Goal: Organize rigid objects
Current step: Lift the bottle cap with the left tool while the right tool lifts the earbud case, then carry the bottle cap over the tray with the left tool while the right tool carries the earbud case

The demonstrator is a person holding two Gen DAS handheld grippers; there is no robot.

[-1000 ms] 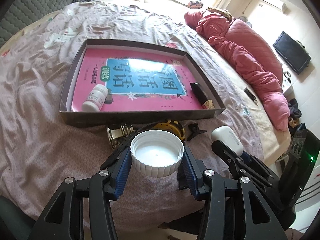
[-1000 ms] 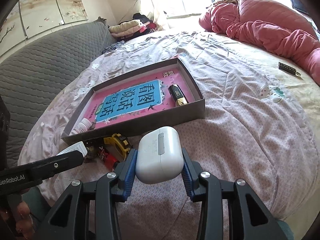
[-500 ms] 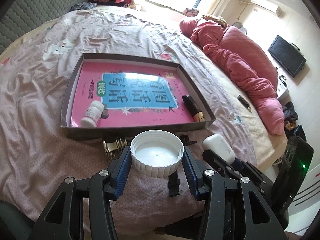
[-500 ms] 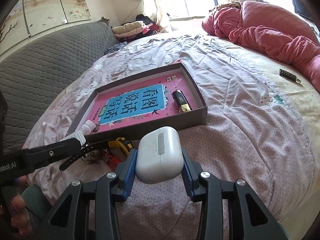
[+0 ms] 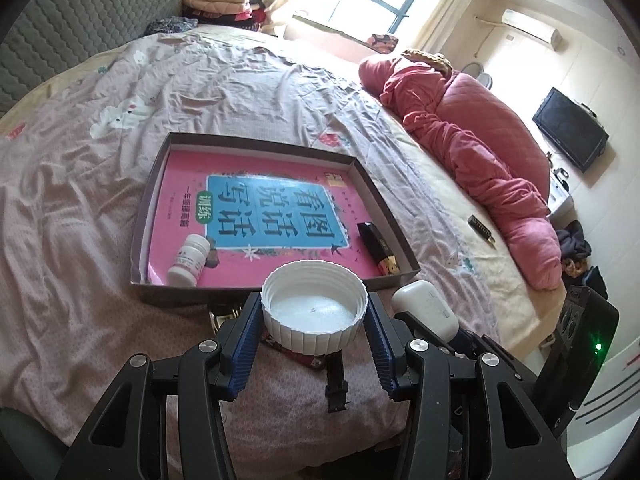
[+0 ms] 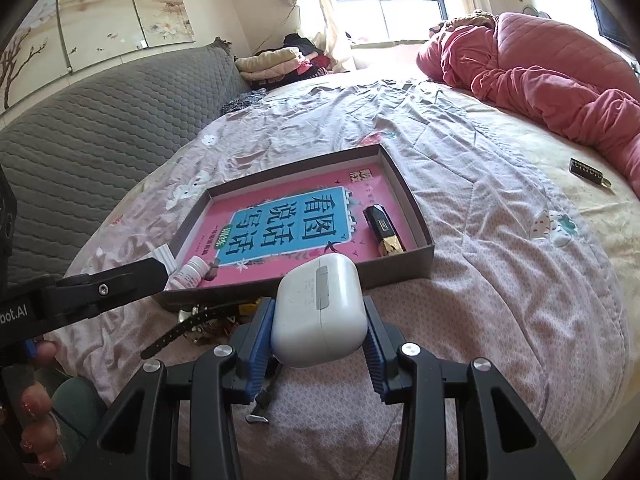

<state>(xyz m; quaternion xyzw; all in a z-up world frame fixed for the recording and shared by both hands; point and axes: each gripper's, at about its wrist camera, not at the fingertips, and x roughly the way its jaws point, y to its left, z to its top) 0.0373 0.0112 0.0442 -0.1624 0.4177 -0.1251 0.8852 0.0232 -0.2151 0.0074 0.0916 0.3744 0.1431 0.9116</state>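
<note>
Earbud case (image 6: 319,312) sat clamped in the right gripper (image 6: 319,326) — the left gripper (image 5: 314,322) clenched a white cap (image 5: 314,312), both near the tray's (image 5: 276,289) front edge.

On the bed (image 5: 100,208) in front of you sits a tray (image 5: 138,248) with a book (image 5: 260,216) lying flat inside. On the book, a small bottle (image 5: 188,260) lies at the near left and a lipstick (image 5: 376,246) along the right wall. Your left gripper (image 5: 314,322) carries a cap (image 5: 314,312) just before the tray's near wall; your right gripper (image 6: 318,324) carries an earbud case (image 6: 320,308) beside it. A strap (image 6: 180,326) lies beneath, on the bedding.
</note>
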